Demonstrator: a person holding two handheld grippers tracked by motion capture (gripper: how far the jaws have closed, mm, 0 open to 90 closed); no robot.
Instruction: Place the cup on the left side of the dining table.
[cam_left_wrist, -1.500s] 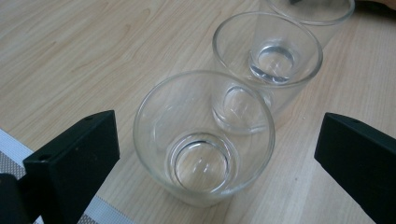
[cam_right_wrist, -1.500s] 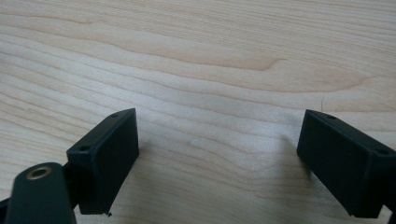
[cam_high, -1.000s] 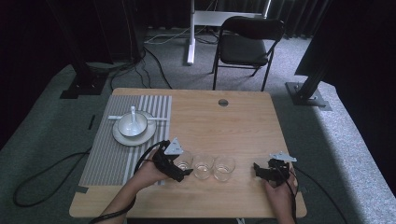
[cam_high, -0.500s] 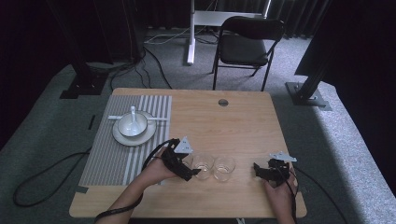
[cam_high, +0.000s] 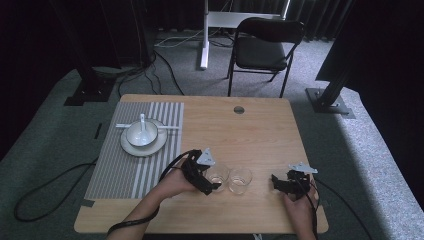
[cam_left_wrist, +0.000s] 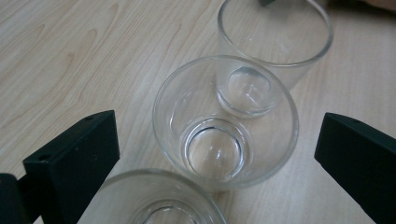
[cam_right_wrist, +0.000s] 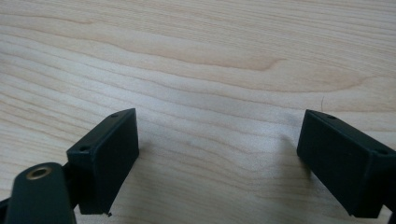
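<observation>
Three clear glasses stand in a row on the wooden table (cam_high: 260, 130). In the left gripper view the near glass (cam_left_wrist: 161, 200) is at the bottom edge, the middle glass (cam_left_wrist: 224, 126) is central and the far glass (cam_left_wrist: 275, 42) is at the top. My left gripper (cam_left_wrist: 219, 135) is open, its jaws flanking the middle glass without touching it. The high view has the left gripper (cam_high: 210, 182) over the left end of the row, with two glasses (cam_high: 218, 175) (cam_high: 240, 180) to its right. My right gripper (cam_high: 277, 181) is open over bare wood (cam_right_wrist: 217, 154).
A striped placemat (cam_high: 125, 170) covers the table's left part and carries a plate (cam_high: 131, 148) with a white bowl (cam_high: 141, 133) and spoon. A round cable hole (cam_high: 239, 109) is near the far edge. A black chair (cam_high: 262, 50) stands beyond the table.
My left gripper has moved right along the row of glasses, and it now hides the leftmost glass in the high view. The right gripper has stayed in place.
</observation>
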